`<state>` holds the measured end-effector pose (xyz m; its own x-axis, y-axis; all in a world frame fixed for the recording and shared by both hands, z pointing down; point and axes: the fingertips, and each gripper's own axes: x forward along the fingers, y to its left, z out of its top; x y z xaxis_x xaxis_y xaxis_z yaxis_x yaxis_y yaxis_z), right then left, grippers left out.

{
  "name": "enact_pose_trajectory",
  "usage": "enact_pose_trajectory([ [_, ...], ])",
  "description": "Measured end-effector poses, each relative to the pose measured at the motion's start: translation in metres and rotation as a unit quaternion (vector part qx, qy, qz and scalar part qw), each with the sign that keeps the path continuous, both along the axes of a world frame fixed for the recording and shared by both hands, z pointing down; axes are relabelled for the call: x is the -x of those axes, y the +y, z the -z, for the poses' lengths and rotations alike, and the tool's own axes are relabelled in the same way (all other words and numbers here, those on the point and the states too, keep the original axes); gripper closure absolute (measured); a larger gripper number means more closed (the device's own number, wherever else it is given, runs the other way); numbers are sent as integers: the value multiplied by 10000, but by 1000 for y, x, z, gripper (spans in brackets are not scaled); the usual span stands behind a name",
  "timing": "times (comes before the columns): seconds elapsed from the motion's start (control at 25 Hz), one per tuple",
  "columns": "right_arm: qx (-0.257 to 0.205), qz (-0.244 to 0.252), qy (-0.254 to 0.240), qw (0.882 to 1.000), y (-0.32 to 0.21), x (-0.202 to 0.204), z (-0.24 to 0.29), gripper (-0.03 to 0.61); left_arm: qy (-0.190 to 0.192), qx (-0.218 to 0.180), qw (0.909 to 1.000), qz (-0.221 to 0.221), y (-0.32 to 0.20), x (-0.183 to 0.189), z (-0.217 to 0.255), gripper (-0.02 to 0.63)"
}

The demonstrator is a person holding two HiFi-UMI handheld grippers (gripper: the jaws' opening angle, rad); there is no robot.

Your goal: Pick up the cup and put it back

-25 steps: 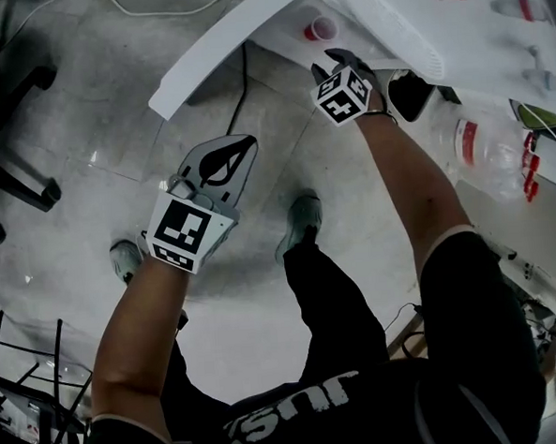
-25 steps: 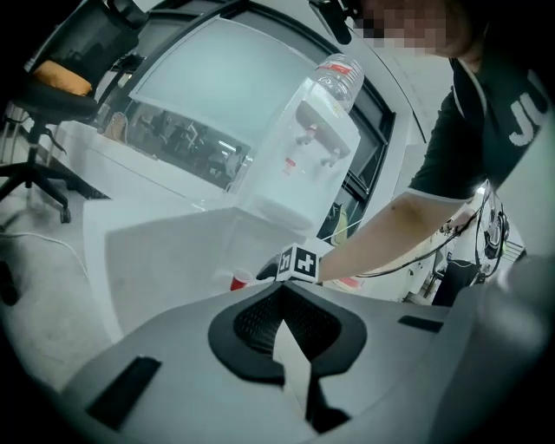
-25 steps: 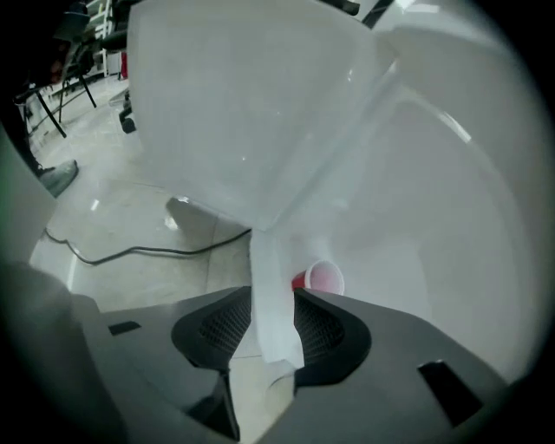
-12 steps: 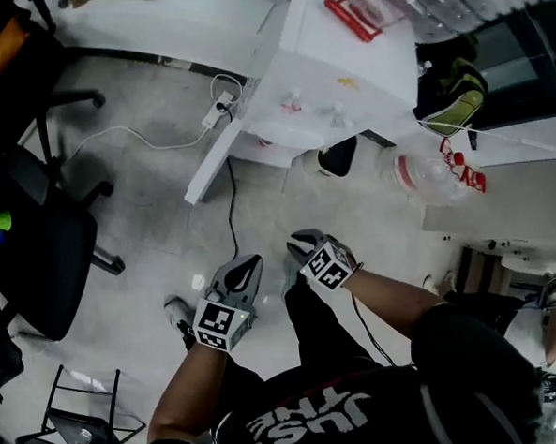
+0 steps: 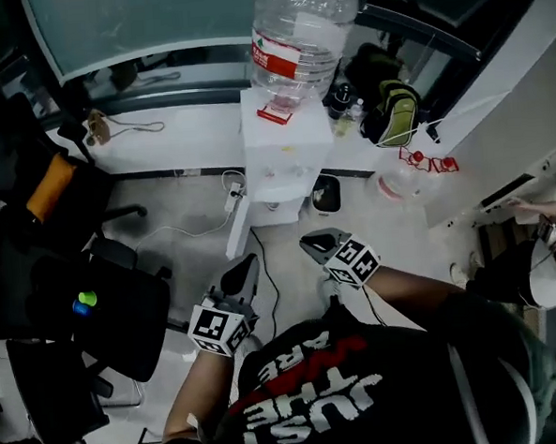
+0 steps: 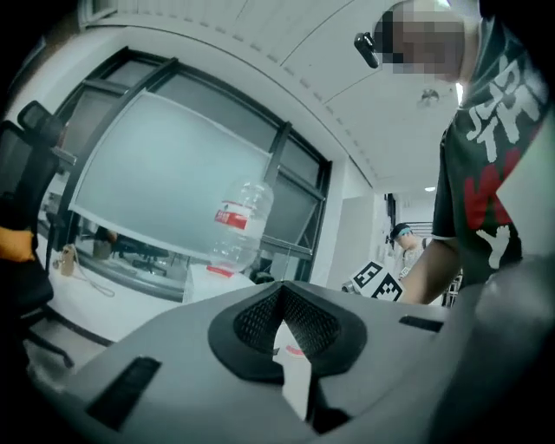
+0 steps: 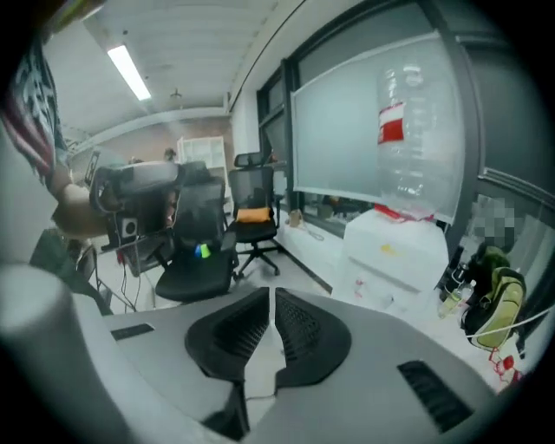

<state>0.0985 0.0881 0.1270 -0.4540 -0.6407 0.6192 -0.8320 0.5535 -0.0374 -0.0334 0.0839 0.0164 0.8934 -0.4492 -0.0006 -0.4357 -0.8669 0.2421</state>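
Observation:
I make out no cup in any view now. The white water dispenser with its big clear bottle stands against the wall ahead. Both grippers hang in the air in front of my chest, well short of it. My left gripper points at the dispenser, and in the left gripper view its pads meet at the tip with nothing held. My right gripper has just been closing. In the right gripper view only a thin slit is left between its pads, and nothing is in it.
Black office chairs stand to the left. A white counter runs along the window. A black and green backpack sits right of the dispenser, an empty bottle lies on the floor, and a cable runs there too. Another person is at the right edge.
The view has pulled up and back from the dispenser's foot to a standing height. Both grippers rose with it. The right gripper left the dispenser's shelf and its jaws narrowed.

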Motion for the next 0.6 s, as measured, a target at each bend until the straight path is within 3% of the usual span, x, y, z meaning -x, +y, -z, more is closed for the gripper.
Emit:
enact_pose_trajectory([
  [0.28,-918,-819,-1059,9867,35,37,140,539,-103,-93,9989,-439,20,64,91,612],
  [0.44,-1312,-1030,-1491,9747,56,28,199,543,6,-214,9982,-569,30,58,126,612],
  [0.6,-1696,-1176,-1771,9623,79,-10,249,543,141,-253,9981,-547,39,34,149,612],
])
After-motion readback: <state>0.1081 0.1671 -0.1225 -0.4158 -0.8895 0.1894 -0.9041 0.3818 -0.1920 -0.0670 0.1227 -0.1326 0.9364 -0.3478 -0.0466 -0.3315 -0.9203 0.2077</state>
